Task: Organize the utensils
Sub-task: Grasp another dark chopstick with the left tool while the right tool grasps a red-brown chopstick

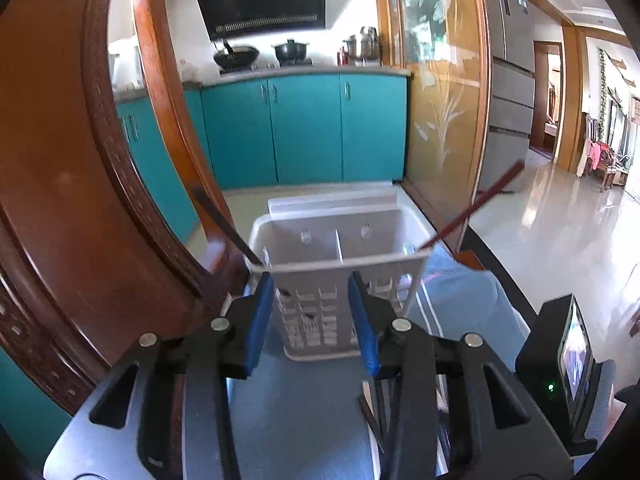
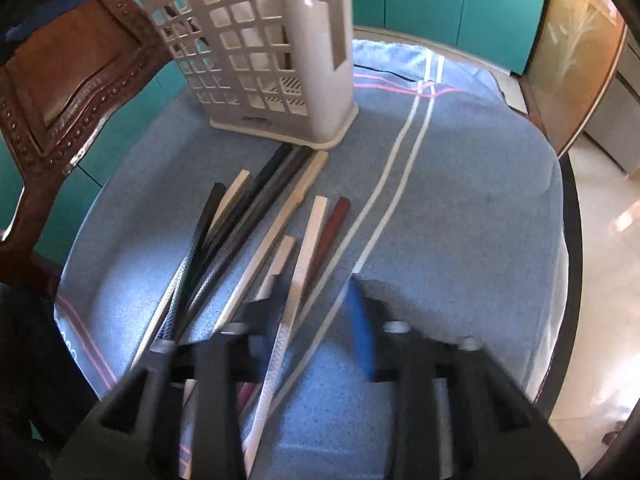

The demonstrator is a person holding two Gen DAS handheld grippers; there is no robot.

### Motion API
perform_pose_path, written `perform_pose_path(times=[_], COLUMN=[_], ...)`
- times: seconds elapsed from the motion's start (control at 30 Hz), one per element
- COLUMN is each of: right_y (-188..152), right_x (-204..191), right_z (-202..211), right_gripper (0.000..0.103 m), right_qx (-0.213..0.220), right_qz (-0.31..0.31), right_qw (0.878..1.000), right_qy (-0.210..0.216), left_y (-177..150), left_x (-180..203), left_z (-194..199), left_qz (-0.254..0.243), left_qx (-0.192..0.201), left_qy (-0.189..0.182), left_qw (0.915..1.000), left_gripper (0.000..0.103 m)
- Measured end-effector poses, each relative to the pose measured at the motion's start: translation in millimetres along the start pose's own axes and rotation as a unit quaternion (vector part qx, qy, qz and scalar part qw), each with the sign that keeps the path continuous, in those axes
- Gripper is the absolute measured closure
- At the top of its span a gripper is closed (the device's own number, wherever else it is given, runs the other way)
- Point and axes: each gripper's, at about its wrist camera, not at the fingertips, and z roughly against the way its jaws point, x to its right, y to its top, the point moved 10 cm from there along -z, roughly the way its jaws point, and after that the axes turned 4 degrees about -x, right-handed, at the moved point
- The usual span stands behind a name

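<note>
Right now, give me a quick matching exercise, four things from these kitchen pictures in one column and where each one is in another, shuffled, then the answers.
Column one:
1. red chopstick
2. loose chopsticks
3. utensil basket
4. black chopstick

Column two:
A. lying flat on the blue cloth
B. sticking out of the basket's left corner
C. standing upright on the cloth
D. sticking out of the basket's right corner

Pairs: 1-D, 2-A, 3-C, 4-B
</note>
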Motion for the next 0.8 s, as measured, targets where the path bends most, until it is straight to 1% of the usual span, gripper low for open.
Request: perform_pose_path(times=[0.07,0.13,0.2,0.27,0.33,0.43,0.5,0.53,0.57,0.63,0.7,0.73,0.8], right_y=[1,2,3,6,8,7,7,7,6,4,4,8,7], right_x=[-1,6,16,29,37,44,44,43,43,42,43,45,45], right_z=[0,2,6,12,18,23,24,25,26,28,25,23,20], right_gripper=[0.091,0.091,0.092,0.092,0.092,0.091,0.090,0.090,0.090,0.088,0.084,0.084,0.084], right_qx=[0.005,0.013,0.017,0.025,0.035,0.040,0.042,0.041,0.041,0.039,0.032,0.029,0.023], right_qz=[-0.001,-0.006,-0.024,-0.046,-0.063,-0.077,-0.079,-0.078,-0.077,-0.078,-0.083,-0.085,-0.085], right_qw=[1.000,1.000,0.999,0.998,0.996,0.995,0.995,0.995,0.995,0.995,0.995,0.995,0.995], right_qy=[-0.001,-0.021,-0.032,-0.042,-0.045,-0.044,-0.043,-0.043,-0.045,-0.046,-0.044,-0.043,-0.038], left_y=[-12,-26,-46,-62,-75,-99,-116,-127,-134,-142,-149,-150,-150], left_x=[2,6,11,15,18,24,28,31,32,32,32,31,29], left_z=[-11,-22,-36,-45,-52,-61,-66,-69,-71,-76,-76,-76,-75], left_qz=[0.006,0.013,0.023,0.024,0.022,0.017,0.020,0.024,0.027,0.028,0.030,0.031,0.034], left_qx=[-0.029,-0.064,-0.114,-0.149,-0.174,-0.216,-0.247,-0.267,-0.279,-0.293,-0.295,-0.295,-0.296], left_qy=[-0.016,-0.043,-0.074,-0.088,-0.097,-0.105,-0.119,-0.129,-0.135,-0.135,-0.136,-0.137,-0.144], left_qw=[0.9994,0.9969,0.9905,0.9847,0.9796,0.9705,0.9614,0.9547,0.9503,0.9460,0.9452,0.9450,0.9438], left_gripper=[0.064,0.064,0.064,0.064,0.064,0.064,0.064,0.064,0.064,0.068,0.081,0.089,0.092])
